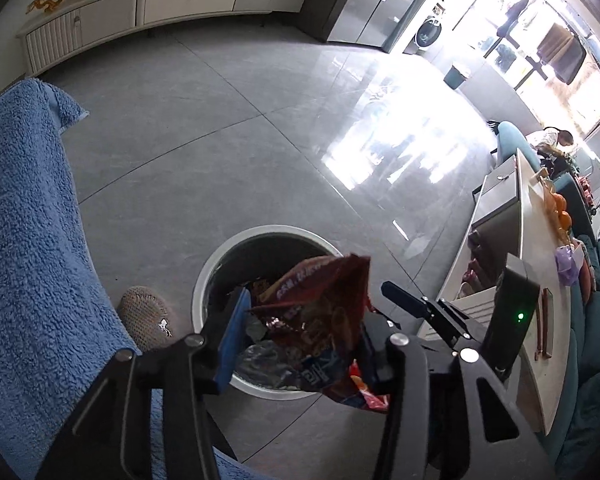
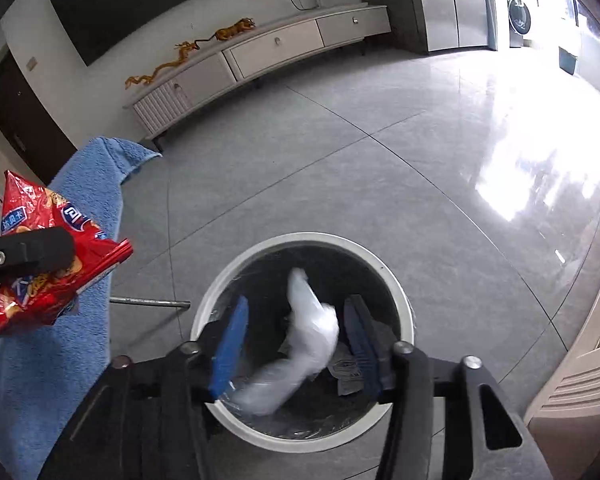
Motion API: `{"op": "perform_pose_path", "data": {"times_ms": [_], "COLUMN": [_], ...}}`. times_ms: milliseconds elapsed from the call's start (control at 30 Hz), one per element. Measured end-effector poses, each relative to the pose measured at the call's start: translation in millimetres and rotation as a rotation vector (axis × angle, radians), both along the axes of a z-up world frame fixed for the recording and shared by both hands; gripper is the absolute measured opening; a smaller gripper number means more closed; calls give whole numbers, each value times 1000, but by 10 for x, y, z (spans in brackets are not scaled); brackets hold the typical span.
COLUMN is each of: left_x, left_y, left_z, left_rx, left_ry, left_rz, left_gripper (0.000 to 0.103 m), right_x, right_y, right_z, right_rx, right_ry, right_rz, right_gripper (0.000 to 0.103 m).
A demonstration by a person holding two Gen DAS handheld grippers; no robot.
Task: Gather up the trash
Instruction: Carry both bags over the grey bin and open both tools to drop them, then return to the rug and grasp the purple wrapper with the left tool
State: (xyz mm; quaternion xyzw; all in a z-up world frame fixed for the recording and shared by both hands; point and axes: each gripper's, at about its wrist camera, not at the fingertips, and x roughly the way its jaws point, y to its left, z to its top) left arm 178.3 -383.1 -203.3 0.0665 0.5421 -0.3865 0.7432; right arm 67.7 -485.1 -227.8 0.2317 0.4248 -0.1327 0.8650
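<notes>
A round white-rimmed trash bin (image 1: 220, 268) (image 2: 384, 264) stands on the grey floor, with wrappers inside. My left gripper (image 1: 300, 320) holds a red snack bag (image 1: 320, 320) just above the bin's near side; the bag also shows in the right wrist view (image 2: 40, 256). My right gripper (image 2: 296, 340) is open directly over the bin. A blurred white plastic piece (image 2: 304, 336) is between its blue fingers (image 2: 228, 344), apparently loose and falling into the bin.
A blue towel (image 1: 24, 240) (image 2: 72, 320) drapes on the left. A low table (image 1: 540, 280) with oranges and a black device stands right. A slipper (image 1: 148, 316) lies by the bin. A TV cabinet (image 2: 260, 56) lines the far wall.
</notes>
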Motion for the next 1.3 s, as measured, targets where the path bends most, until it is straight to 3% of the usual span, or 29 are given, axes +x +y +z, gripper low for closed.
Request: {"op": "perform_pose_path", "data": {"times_ms": [367,467,867,1100,1300], "left_x": [52,43,-63,-239,-354], "left_y": [-66,-71,-145,141,513], "left_z": [-51,-60,60,475,879], "left_rx": [-4,13,-20,-97,-114], "left_ry": [14,2,-6,-172,-258], "left_rz": [2,-1,-32,-1,8], "left_gripper": [53,60,62,62,62], "right_x": [-112,-183,-482,-608,-641], "right_y": [-12,-2,3,102,360], "right_z": [179,281,560,851,1226], "right_rx": [-42,-59,-109,-144,-182], "right_ry": [-12,-22,-52,-106,-179], "right_rz": [-22,-32,-85,-76,-24], "right_gripper": [52,52,52,52,52]}}
